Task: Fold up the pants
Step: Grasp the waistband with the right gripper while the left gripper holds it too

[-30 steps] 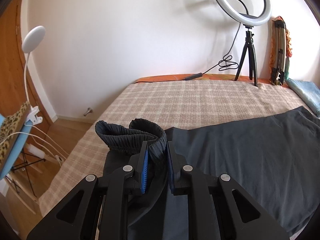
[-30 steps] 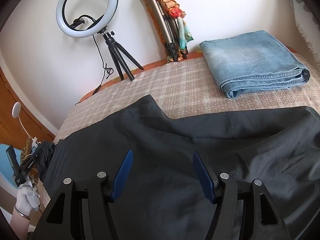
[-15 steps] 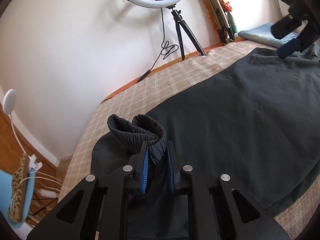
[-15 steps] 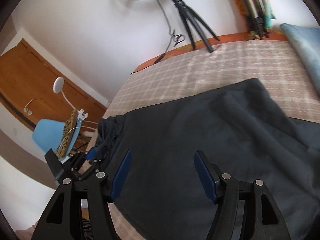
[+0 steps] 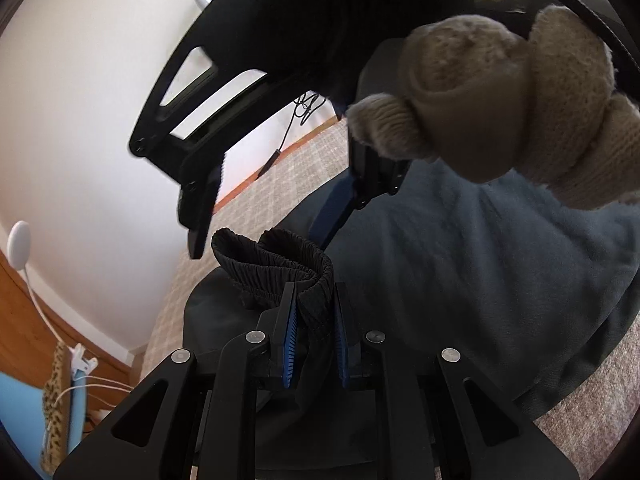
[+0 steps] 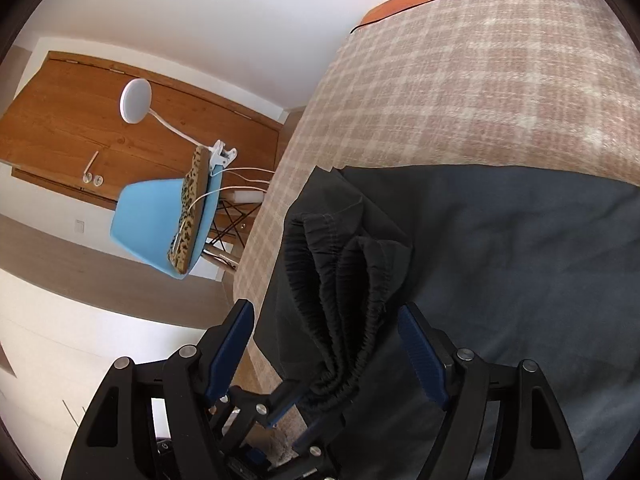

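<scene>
1. Two blue pads of the left gripper (image 5: 314,340) are clamped on the gathered elastic waistband (image 5: 276,256) of the dark pants (image 5: 460,280); the band bunches up in a loop just ahead of the fingertips.
2. The right gripper (image 6: 326,354) hangs directly over that same waistband, its jaws opening, with the ruffled folds standing up between the two blue pads (image 6: 420,356) but neither pad pressing on the cloth.
3. In the left wrist view the right gripper (image 5: 260,216) comes in from above; one finger ends just left of the waistband loop, the other just behind it.
4. A hand in a cream knitted glove (image 5: 500,108) holds the right gripper's handle (it fills the upper right of the left wrist view).
5. In the right wrist view the left gripper (image 6: 296,412) shows low down, under the bunched band, its fingers closed on the lower end of the folds.
6. The rest of the pants lies spread flat to the right of both grippers, across a bed with a beige checked cover (image 6: 460,80), the waistband end near the bed's left edge.
7. Beyond that edge stands a blue chair (image 6: 148,216) with a leopard-print item (image 6: 192,208) and a white clip-on lamp (image 6: 136,100) on it, before a wooden door (image 6: 60,120).
8. A black cable (image 5: 288,136) runs down the white wall at the far side of the bed.
</scene>
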A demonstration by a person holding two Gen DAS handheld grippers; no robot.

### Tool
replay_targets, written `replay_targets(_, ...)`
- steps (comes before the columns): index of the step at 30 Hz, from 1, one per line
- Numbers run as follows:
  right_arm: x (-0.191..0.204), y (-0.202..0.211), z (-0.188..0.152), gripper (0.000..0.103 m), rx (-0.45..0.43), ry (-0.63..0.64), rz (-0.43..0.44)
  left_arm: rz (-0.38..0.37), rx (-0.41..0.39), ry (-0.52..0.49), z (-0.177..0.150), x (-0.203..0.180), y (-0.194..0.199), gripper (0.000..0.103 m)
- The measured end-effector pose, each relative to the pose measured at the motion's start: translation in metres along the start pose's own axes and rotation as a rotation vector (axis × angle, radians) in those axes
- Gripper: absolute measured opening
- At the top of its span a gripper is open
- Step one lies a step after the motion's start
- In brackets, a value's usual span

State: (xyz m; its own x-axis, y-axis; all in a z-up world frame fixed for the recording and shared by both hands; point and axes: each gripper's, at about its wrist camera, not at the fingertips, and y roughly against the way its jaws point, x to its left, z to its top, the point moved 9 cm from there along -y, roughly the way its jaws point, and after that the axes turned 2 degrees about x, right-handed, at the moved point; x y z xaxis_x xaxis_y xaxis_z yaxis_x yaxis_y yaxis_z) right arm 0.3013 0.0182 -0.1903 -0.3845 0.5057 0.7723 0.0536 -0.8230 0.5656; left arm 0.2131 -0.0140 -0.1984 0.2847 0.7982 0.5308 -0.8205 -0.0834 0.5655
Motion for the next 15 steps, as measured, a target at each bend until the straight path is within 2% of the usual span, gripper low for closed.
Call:
replay_targets(2, 0.006, -0.009, 0.003, 0.080, 0.022, 0.023, -0.025, -0.006, 0.002, 0.001, -0.001, 0.001, -0.001, 0.015)
replay_targets(7, 0.007, -0.032, 0.011, 0.078, 0.084, 0.077, -0.178, -0.025, 0.010, 0.016, -0.002, 0.004, 0.000, 0.015)
replay_targets(8, 0.003, -0.035, 0.012, 0.069, 0.095, 0.080, -0.213, -0.036, 0.016, 0.031, -0.002, 0.005, 0.000, 0.015)
replay_targets(9, 0.000, -0.038, 0.014, 0.050, 0.100, 0.081, -0.241, -0.050, 0.023, 0.056, -0.002, 0.008, 0.000, 0.015)
replay_targets(11, -0.003, -0.040, 0.017, 0.034, 0.104, 0.073, -0.253, -0.104, 0.047, 0.141, -0.002, 0.020, -0.002, 0.016)
replay_targets(12, -0.003, -0.039, 0.018, 0.028, 0.090, 0.075, -0.247, -0.140, 0.057, 0.200, -0.003, 0.026, -0.003, 0.016)
replay_targets(15, 0.002, -0.025, 0.018, 0.019, 0.035, 0.089, -0.216, -0.239, 0.064, 0.360, -0.001, 0.044, -0.002, 0.016)
